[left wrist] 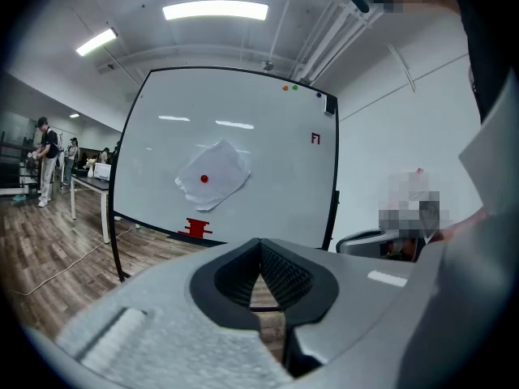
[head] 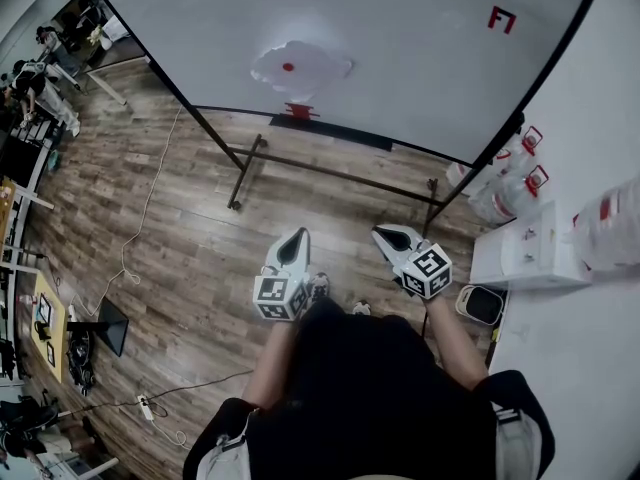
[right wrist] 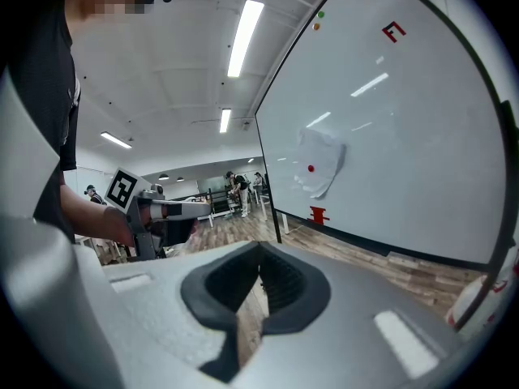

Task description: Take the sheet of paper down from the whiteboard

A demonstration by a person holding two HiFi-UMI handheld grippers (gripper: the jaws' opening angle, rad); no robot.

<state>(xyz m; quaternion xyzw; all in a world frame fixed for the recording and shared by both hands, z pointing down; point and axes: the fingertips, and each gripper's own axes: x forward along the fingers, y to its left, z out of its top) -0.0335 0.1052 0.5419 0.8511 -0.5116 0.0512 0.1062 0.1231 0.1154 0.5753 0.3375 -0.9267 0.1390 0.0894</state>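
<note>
The left gripper (head: 297,236) and the right gripper (head: 385,233) are held side by side in front of the person, well apart from the whiteboard. Each carries a cube printed with black-and-white square markers, the left cube (head: 280,298) and the right cube (head: 430,270). Each gripper body is pale grey moulded plastic with a matt, slightly grainy surface. The jaw pads are black and finely ribbed. In both gripper views the jaws are closed tip to tip with nothing between them. Below the grippers lies a brown wood-plank floor (head: 200,218), with a thin pale cable (head: 150,198) trailing across it. To the right, white plastic jugs (head: 500,178) with red labels stand against the wall; their print is too small to read. The whiteboard (head: 420,68) stands on a black tubular frame and has a smooth, glossy white face with a dark rim. The sheet of paper (head: 300,68) is on the lower-left part of the board's face. It is white, crumpled and irregular in outline, pinned at its centre by a small round red magnet (head: 288,66). A flat red piece (head: 298,111) sits at the lower rim just beneath the sheet. Near the upper right corner is a red handwritten mark (head: 501,18) that reads as an "F" followed by a short stroke.
</note>
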